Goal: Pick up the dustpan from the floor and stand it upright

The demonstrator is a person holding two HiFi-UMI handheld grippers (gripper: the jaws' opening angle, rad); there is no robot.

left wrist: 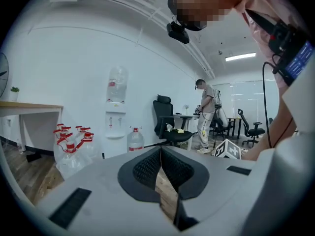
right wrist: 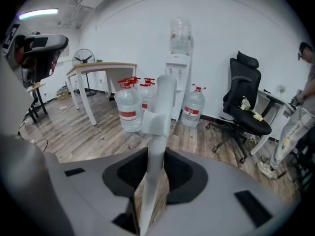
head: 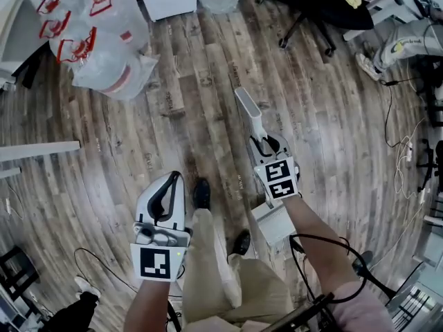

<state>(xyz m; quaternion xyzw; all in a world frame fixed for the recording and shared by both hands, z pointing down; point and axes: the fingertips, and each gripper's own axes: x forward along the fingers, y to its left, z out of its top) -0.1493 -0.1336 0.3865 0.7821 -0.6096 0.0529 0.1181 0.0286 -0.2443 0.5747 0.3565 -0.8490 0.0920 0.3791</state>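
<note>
The white dustpan is held off the wooden floor. Its long handle (head: 248,114) points away from me, and its pan (head: 275,221) hangs under my right wrist. My right gripper (head: 267,144) is shut on the handle. In the right gripper view the handle (right wrist: 160,113) rises from between the dark pads, where the gripper (right wrist: 151,181) clamps it. My left gripper (head: 170,179) is held low at the left, apart from the dustpan. Its jaws are shut with nothing between them (left wrist: 161,154).
Several water bottles (head: 104,40) with red caps are at the far left, beside a white table edge (head: 38,149). A black office chair (head: 311,5) is at the far right, and cables (head: 403,164) trail on the right. My shoe (head: 201,192) is between the grippers. Another person (left wrist: 206,114) stands far off.
</note>
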